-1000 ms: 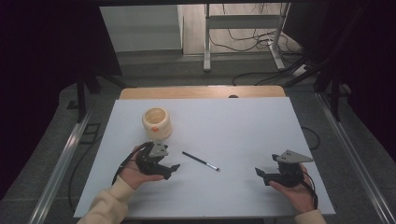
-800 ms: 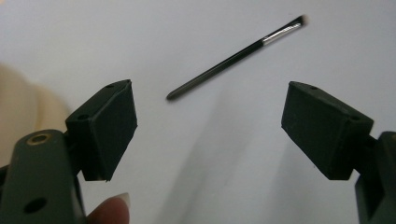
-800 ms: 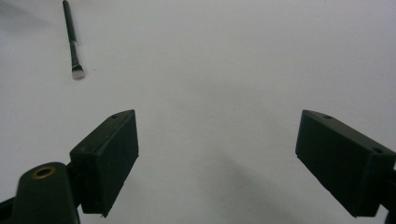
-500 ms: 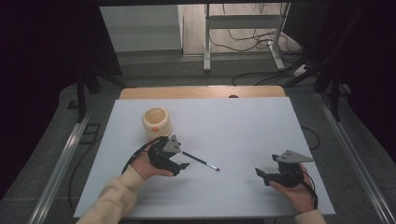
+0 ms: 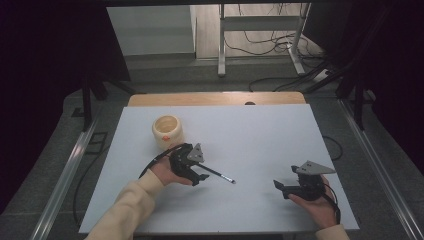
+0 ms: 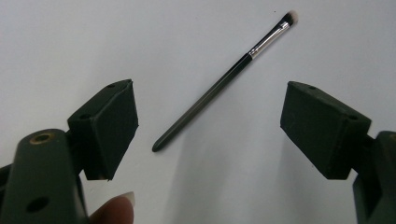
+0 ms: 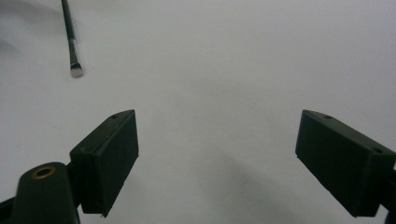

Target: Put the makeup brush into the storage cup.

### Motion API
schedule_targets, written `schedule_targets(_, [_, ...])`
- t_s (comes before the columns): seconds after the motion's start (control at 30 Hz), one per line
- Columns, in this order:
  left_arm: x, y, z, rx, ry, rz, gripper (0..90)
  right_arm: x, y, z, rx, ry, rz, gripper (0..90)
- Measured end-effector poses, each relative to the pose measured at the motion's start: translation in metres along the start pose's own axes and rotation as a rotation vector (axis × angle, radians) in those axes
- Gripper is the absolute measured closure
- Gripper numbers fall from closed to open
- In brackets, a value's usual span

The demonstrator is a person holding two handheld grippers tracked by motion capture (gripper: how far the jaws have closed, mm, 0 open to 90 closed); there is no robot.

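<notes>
Left gripper (image 5: pixel 199 175) wide open over the handle end of a makeup brush (image 5: pixel 218 174) that lies flat on the white surface (image 5: pixel 260 135).

In the left gripper view the brush (image 6: pixel 219 86) lies on the surface between the two spread jaws, its dark handle tip nearest the gripper and its pale bristle head farthest off; neither pad touches it, and a fingertip (image 6: pixel 114 210) shows at the bottom edge. Taking the brush as landmark: the cream-coloured jar (image 5: pixel 167 131) stands up-left of it, just behind the left hand (image 5: pixel 167 172), and the right gripper (image 5: pixel 285 187) rests well apart to its right, near the surface's front edge, its jaws also spread with nothing between them. In the right gripper view the brush (image 7: pixel 71 39) shows at upper left.
</notes>
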State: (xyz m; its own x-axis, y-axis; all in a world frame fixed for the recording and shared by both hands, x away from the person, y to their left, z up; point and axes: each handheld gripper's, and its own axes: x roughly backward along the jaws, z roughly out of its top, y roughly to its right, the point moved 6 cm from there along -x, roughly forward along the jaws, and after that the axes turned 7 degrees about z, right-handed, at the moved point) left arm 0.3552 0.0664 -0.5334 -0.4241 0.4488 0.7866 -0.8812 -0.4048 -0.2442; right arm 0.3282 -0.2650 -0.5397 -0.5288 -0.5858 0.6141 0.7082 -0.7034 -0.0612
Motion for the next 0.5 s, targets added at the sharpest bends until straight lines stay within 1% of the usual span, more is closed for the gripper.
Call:
schedule_targets(0.1, [-0.001,0.0,0.0,-0.006,-0.006,-0.004,17.8,0.0,0.0,0.0,-0.001,0.0,0.0,13.6])
schedule_targets(0.37, [-0.001,-0.001,0.006,-0.016,-0.011,-0.007,18.4,0.0,0.0,0.0,0.001,-0.002,0.001,13.6])
schedule_targets(0.47, [-0.003,-0.001,0.009,-0.03,-0.016,-0.009,18.3,-0.001,0.0,0.0,0.002,-0.003,0.001,13.6])
schedule_targets(0.5, [-0.005,-0.001,0.012,-0.034,-0.011,-0.016,18.3,-0.001,0.0,0.0,0.003,-0.003,0.0,13.6])
